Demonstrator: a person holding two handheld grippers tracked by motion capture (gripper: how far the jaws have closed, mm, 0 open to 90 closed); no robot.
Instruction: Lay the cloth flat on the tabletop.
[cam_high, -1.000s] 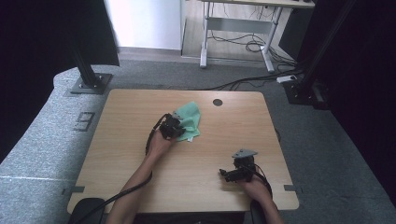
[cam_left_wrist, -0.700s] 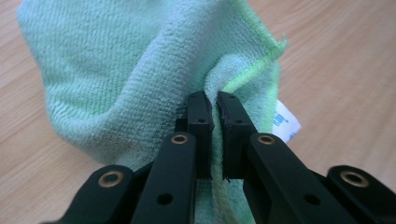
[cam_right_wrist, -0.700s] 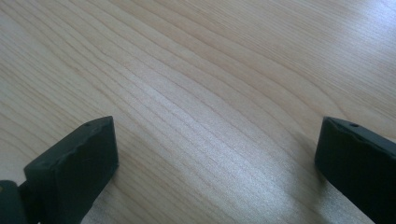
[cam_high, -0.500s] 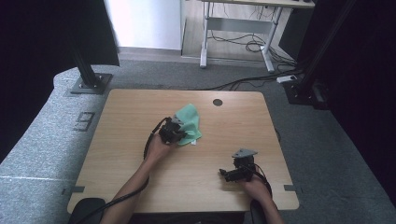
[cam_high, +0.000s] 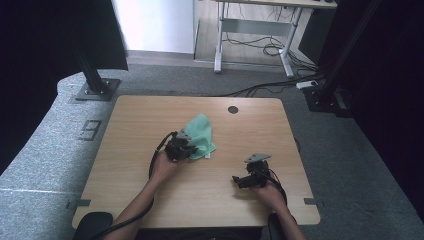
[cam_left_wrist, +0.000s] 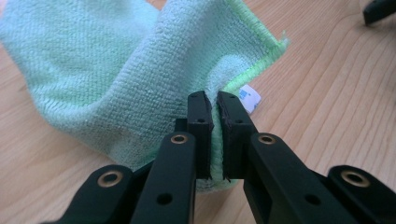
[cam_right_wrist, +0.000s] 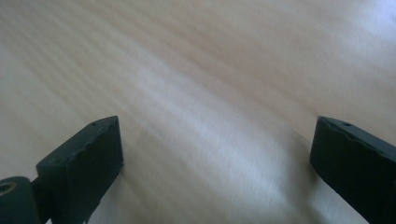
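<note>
A mint-green microfibre cloth (cam_high: 201, 134) lies bunched near the middle of the wooden table (cam_high: 125, 135). In the left gripper view the same cloth (cam_left_wrist: 116, 70) folds up over itself, with a brighter green hem and a small white label (cam_left_wrist: 250, 96). My left gripper (cam_high: 189, 151) is at the cloth's near edge, and its two black jaws (cam_left_wrist: 215, 116) are shut on that edge, pinching the fabric between the pads. My right gripper (cam_high: 236, 180) rests low near the table's front right, apart from the cloth. Its jaws (cam_right_wrist: 217, 149) stand wide open over bare wood.
A round cable hole (cam_high: 233, 109) sits near the table's far edge. Beyond the table are grey carpet, a black stand base (cam_high: 95, 89) at the left, and another desk's legs with loose cables (cam_high: 260, 47) at the back.
My left gripper has moved right and slightly toward the front edge, dragging the pinched edge of the cloth with it. The right gripper has stayed in place.
</note>
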